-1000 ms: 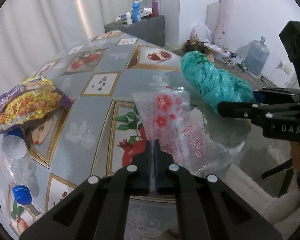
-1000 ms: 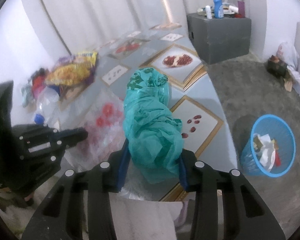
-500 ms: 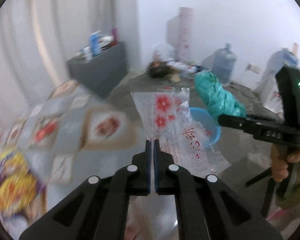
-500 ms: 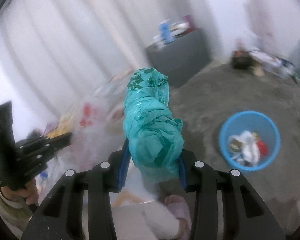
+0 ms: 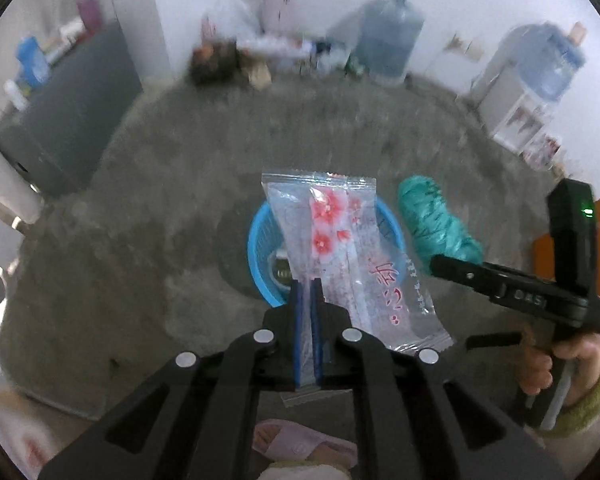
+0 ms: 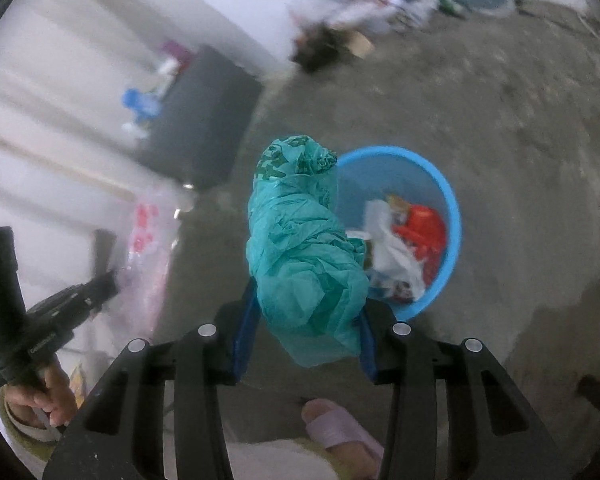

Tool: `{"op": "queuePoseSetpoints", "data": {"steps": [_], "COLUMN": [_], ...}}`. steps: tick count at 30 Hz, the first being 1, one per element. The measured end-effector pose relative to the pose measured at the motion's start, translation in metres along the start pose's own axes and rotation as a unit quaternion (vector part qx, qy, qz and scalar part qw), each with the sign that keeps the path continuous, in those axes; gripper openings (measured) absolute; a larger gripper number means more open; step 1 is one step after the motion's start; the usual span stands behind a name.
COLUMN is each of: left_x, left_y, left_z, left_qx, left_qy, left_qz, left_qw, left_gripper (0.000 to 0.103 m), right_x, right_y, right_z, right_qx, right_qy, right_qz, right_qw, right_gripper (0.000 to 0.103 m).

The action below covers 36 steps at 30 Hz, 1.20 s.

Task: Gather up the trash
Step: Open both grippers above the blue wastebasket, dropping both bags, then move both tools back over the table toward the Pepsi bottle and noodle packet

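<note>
- Left gripper [image 5: 307, 284] is clamped on a clear plastic wrapper with red flowers [image 5: 340, 248], held in the air over the round blue plastic basket [image 5: 256, 248] on the grey floor [image 5: 140, 220]
- Right gripper [image 6: 306, 312] squeezes a crumpled teal plastic bag [image 6: 304, 248] beside that basket's [image 6: 452, 216] left rim, above the floor; white and red trash [image 6: 412, 236] lies inside

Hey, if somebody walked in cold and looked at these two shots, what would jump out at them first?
Probably the crumpled teal plastic bag clamped in the right gripper, held above the near rim of the blue trash basket, which already holds white and red trash. Next, the clear flower-printed wrapper pinched in the left gripper, held over the same basket on the grey floor.
</note>
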State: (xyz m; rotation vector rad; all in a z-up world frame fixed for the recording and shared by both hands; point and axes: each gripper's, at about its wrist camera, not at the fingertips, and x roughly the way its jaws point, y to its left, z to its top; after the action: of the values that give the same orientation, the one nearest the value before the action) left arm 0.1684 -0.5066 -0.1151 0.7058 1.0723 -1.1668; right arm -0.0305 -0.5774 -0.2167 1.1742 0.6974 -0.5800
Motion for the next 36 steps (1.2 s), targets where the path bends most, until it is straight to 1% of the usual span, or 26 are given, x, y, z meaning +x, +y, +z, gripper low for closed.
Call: {"op": "queuePoseSetpoints", "data": {"steps": [1,3,4,5,6,7,9,11,13,16,17,20,21,23,26,28,31,32,34,36], "left_x": [0.019,0.046,0.058,0.071,0.082,0.089,0.097,0.098,0.097,0.089,0.084,0.064,0.054,0.034,-0.008,-0.039,-0.097,-0.11,-0.149,-0.177], "left_y": [0.001,0.001,-0.001,-0.001,0.001,0.003,0.003,0.002,0.004,0.005,0.007,0.007,0.007,0.009,0.013,0.019,0.033,0.036,0.046,0.053], "left_z": [0.007,0.017,0.018,0.02,0.021,0.022,0.022,0.018,0.014,0.016,0.015,0.016,0.014,0.011,-0.002,-0.016,-0.049,-0.058,-0.091,-0.121], "left_qx": [0.006,0.012,0.012,0.01,0.002,-0.005,-0.012,-0.013,-0.015,-0.02,-0.025,-0.034,-0.037,-0.041,-0.055,-0.065,-0.088,-0.094,-0.115,-0.134], "left_qy": [0.015,0.029,0.037,0.046,0.053,0.053,0.046,0.045,0.04,0.028,0.022,0.006,-0.003,-0.018,-0.055,-0.08,-0.13,-0.14,-0.172,-0.192], "left_qz": [0.009,0.009,0.009,0.006,-0.003,-0.009,-0.01,-0.014,-0.014,-0.003,-0.001,0.0,0.0,0.002,0.01,0.016,0.024,0.027,0.04,0.054], "left_qw": [0.9998,0.9995,0.9992,0.9989,0.9986,0.9985,0.9988,0.9988,0.999,0.9994,0.9994,0.9994,0.9993,0.999,0.9969,0.9945,0.9874,0.9853,0.9776,0.9708], "left_gripper": [0.008,0.013,0.02,0.027,0.046,0.057,0.057,0.061,0.063,0.064,0.065,0.065,0.065,0.067,0.068,0.068,0.069,0.07,0.072,0.073], "right_x": [0.01,0.029,0.036,0.042,0.051,0.059,0.07,0.075,0.069,0.054,0.053,0.032,0.029,0.01,-0.01,-0.024,-0.046,-0.05,-0.063,-0.071], "right_y": [-0.003,-0.011,-0.016,-0.019,-0.026,-0.032,-0.038,-0.041,-0.041,-0.038,-0.035,-0.03,-0.031,-0.025,-0.013,0.002,0.029,0.037,0.062,0.085], "right_z": [0.004,0.013,0.016,0.02,0.023,0.025,0.026,0.026,0.022,0.013,0.011,0.004,0.002,-0.006,-0.013,-0.018,-0.023,-0.024,-0.03,-0.036], "right_qx": [0.005,0.011,0.012,0.014,0.016,0.015,0.017,0.022,0.027,0.027,0.027,0.028,0.028,0.02,0.0,-0.024,-0.072,-0.085,-0.118,-0.142], "right_qy": [0.001,-0.001,0.001,0.002,0.002,0.001,0.008,0.014,0.008,-0.007,-0.011,-0.031,-0.036,-0.051,-0.061,-0.066,-0.077,-0.081,-0.089,-0.093], "right_qz": [-0.004,-0.021,-0.026,-0.032,-0.044,-0.056,-0.068,-0.073,-0.07,-0.069,-0.07,-0.059,-0.057,-0.052,-0.048,-0.048,-0.045,-0.042,-0.027,-0.01], "right_qw": [1.0,1.0,1.0,0.999,0.999,0.998,0.998,0.997,0.997,0.997,0.997,0.997,0.997,0.997,0.997,0.996,0.993,0.992,0.989,0.985], "right_gripper": [0.042,0.045,0.048,0.054,0.062,0.063,0.064,0.064,0.064,0.065,0.065,0.066,0.066,0.066,0.067,0.067,0.067,0.067,0.067,0.067]}}
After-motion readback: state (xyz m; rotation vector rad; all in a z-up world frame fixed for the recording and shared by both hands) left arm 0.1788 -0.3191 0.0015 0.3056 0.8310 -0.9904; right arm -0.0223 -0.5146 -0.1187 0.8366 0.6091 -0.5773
